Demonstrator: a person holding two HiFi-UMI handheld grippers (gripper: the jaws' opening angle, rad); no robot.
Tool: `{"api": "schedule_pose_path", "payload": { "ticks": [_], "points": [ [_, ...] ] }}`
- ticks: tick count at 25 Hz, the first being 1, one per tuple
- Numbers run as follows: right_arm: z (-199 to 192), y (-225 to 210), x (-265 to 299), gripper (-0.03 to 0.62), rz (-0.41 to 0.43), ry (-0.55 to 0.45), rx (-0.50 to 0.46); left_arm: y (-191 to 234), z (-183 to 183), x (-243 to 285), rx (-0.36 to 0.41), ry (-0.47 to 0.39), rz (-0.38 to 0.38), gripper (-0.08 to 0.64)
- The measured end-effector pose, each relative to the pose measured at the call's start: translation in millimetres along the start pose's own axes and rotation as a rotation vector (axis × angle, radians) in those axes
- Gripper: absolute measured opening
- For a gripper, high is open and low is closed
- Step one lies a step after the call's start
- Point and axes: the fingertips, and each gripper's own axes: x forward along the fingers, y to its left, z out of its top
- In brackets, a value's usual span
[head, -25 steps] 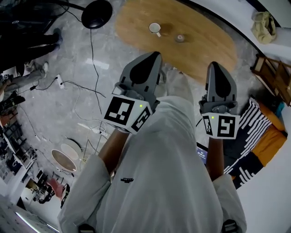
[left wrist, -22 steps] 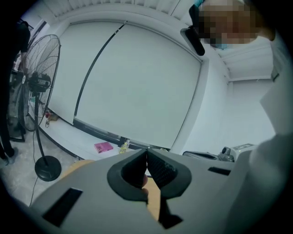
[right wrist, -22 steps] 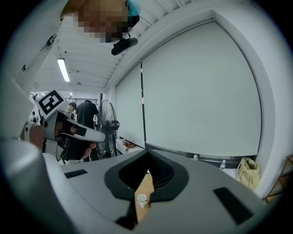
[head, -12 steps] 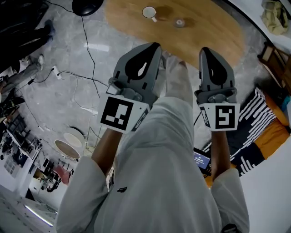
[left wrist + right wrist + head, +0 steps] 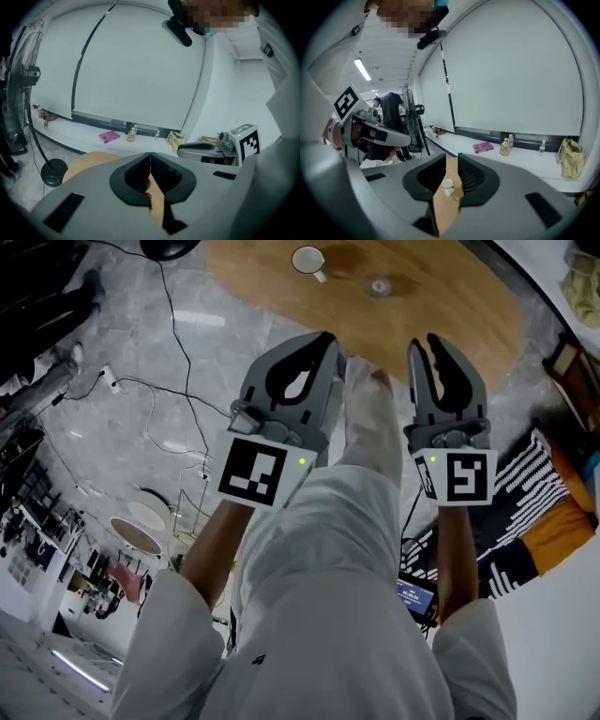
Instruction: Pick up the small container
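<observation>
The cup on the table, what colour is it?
The cup is white, clearest in head view.

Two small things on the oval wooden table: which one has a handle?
The white mug, left of the small round grey container in the head view; that container has no handle.

An oval wooden table point(image 5: 450, 306) stands on the grey floor point(image 5: 216, 362); on it sit a white cup point(image 5: 307, 259) and, near the cup's right, the small container point(image 5: 379, 286)
</observation>
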Motion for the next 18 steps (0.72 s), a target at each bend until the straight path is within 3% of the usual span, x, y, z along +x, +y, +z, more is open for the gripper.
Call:
{"api": "schedule_pose_path", "payload": {
  "ticks": [3,7,10,18],
  "points": [
    [-11.7,-7.6,17.3,0.106,0.003,0.018,0.038,9.2,-10.7,18.2,-0.001,0.015,0.010,0.020],
    [-41.2,-13.5,33.5,0.135,0.045,0.065,0.013,21.3,-30.8,37.3,-0.036,0.040,0.037,0.020],
    [-58.6,-16.1,46.7,0.228,0.059,0.084,0.017,27.5,-45.2,49.3,-0.061,0.056,0.042,0.020],
    [-105.9,-19.4,76.7,0.255,0.087,0.123,0.023,40.5,-81.8,66.3,-0.085,0.087,0.061,0.020]
  ]
}}
